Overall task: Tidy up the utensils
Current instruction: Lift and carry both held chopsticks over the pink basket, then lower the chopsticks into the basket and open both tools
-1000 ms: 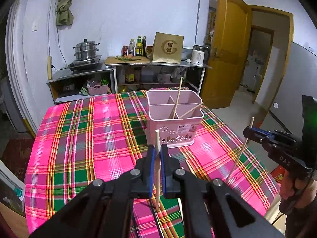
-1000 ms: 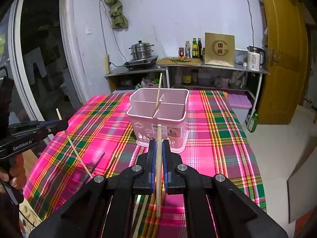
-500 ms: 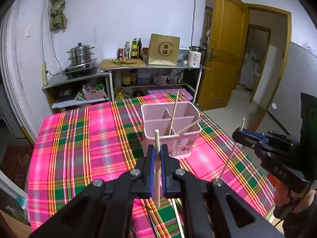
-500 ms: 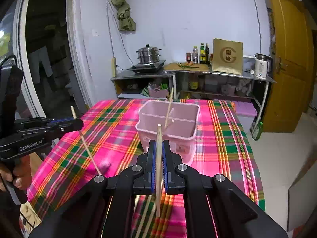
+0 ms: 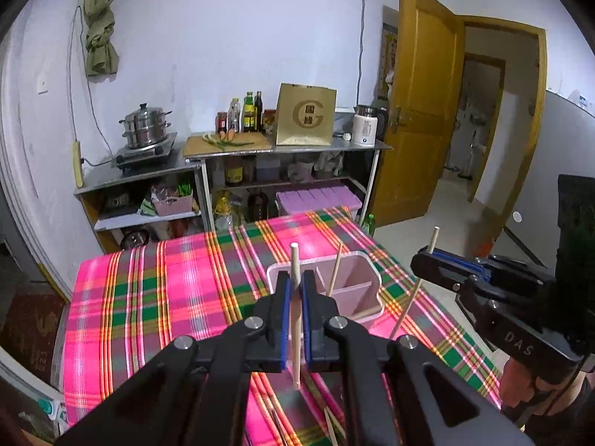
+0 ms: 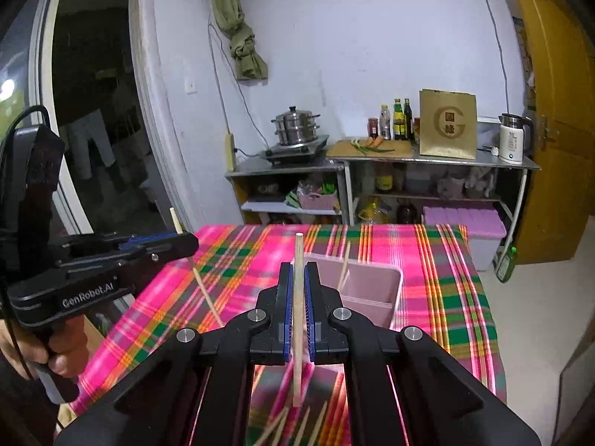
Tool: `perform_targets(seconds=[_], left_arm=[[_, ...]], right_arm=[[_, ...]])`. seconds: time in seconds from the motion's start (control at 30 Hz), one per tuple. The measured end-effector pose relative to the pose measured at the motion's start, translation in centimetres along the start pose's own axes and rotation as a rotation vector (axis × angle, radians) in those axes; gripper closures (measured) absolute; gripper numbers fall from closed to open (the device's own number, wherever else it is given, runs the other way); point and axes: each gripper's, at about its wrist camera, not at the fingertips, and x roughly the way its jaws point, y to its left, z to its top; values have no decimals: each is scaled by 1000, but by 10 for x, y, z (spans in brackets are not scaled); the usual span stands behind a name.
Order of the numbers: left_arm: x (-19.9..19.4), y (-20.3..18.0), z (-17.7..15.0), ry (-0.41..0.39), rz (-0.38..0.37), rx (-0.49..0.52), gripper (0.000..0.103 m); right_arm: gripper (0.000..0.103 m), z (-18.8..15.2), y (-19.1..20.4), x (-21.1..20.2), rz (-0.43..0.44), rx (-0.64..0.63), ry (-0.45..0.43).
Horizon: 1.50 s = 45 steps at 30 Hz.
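Observation:
In the left wrist view my left gripper [image 5: 296,282] is shut on an upright wooden chopstick [image 5: 295,334]. It hangs above the table, just in front of the pink divided holder [image 5: 366,282]. A chopstick [image 5: 335,271] leans inside that holder. At the right, my right gripper [image 5: 427,260] is shut on another chopstick [image 5: 407,308]. The right wrist view shows the right gripper [image 6: 297,275] clamping its chopstick [image 6: 297,334] before the holder [image 6: 375,282]. The left gripper [image 6: 182,239] is at the left with its chopstick [image 6: 206,293] slanting down.
The table wears a pink plaid cloth [image 5: 167,297]. Several loose chopsticks [image 6: 301,427] lie on it near the front edge. Beyond stand metal shelves with a steamer pot [image 5: 145,130], bottles [image 5: 249,111] and a kettle [image 5: 366,130]. A yellow door [image 5: 424,111] is open at the right.
Both grippers have risen and moved forward with their chopsticks. The pink holder now sits lower in both views, close behind the fingertips.

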Motion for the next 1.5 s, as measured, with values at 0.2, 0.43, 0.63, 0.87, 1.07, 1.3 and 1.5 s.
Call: perform_targets(seconds=[0.2,0.43,0.63,0.87,1.07,1.3,1.5], left_arm=[[8,3,24,-36,-17,-6,97],[22,3,42,-53,-25,0,97],[40,7,44,-49,-30,-1,97],[69,13,29,-7,-29,-10,97],[92,16,10,35,-32,-15,97],[111,19,-9,87,-33,-24,97],[115,16,-19,112,-31,-27,97]], right_arm=[[97,27,-4,8,12,6,-38],[97,42,-11,28,3,7,-53],[97,45,-15,48,2,13,-52],[97,36,-23,72,-2,18,-21],[97,19,-29,94,3,25,27],[97,-2,-31,107,-2,17,86],[96,-12,-34,112,-9,20,128]])
